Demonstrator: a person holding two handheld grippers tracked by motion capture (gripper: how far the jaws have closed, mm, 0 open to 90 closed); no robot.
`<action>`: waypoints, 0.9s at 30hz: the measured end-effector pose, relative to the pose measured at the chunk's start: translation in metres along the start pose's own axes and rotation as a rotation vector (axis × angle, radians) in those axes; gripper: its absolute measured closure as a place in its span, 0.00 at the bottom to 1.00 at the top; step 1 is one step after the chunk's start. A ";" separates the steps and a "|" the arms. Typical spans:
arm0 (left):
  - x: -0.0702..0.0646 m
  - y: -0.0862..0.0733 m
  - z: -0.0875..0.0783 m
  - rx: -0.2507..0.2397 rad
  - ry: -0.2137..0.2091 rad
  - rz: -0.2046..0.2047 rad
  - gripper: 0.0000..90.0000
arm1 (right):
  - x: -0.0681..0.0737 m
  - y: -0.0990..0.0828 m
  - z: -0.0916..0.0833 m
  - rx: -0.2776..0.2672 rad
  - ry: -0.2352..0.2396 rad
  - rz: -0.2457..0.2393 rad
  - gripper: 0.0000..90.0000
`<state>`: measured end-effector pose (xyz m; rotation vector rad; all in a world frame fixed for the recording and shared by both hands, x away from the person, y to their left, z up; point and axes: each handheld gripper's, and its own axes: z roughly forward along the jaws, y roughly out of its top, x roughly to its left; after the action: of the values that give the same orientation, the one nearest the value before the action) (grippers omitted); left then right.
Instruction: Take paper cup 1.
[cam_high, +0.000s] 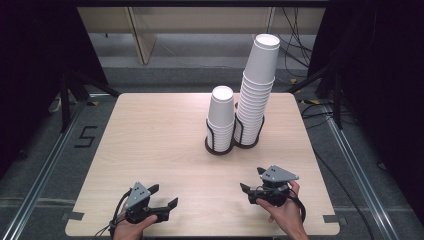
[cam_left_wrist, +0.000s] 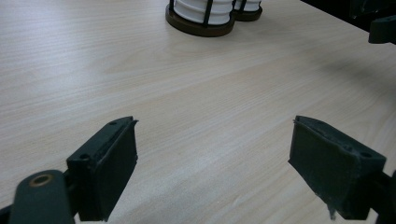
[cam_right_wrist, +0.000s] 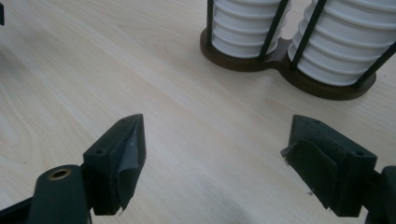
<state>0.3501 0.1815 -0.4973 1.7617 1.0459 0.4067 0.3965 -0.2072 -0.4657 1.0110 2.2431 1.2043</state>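
Note:
Two stacks of white paper cups stand upside down in a dark double wire holder (cam_high: 220, 149) at the table's far middle: a short stack (cam_high: 221, 112) on the left and a tall stack (cam_high: 257, 85) on the right. My left gripper (cam_high: 165, 195) rests near the front edge, its jaws apart with nothing between them (cam_left_wrist: 215, 144). My right gripper (cam_high: 251, 178) sits front right, also open and holding nothing (cam_right_wrist: 215, 140). It points toward the holder (cam_right_wrist: 280, 65), which lies a short way ahead of it. Both are well short of the cups.
The light wooden table (cam_high: 160, 145) has rounded corners, with grey floor and metal rails on both sides. Cables trail on the floor at the far right. A dark part of the other gripper (cam_left_wrist: 380, 28) juts in at the left gripper view's top right.

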 end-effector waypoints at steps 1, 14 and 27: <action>0.000 0.000 0.000 0.001 -0.001 -0.002 0.16 | 0.000 0.003 -0.001 -0.002 0.000 -0.008 0.23; 0.001 0.001 -0.002 0.008 0.009 -0.008 0.16 | 0.002 0.023 0.003 -0.033 0.020 -0.012 0.24; 0.001 0.000 -0.002 -0.011 0.006 0.003 0.16 | -0.006 0.061 0.010 -0.091 0.025 -0.025 0.23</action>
<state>0.3493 0.1835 -0.4961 1.7535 1.0433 0.4189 0.4313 -0.1840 -0.4204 0.9351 2.1916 1.3032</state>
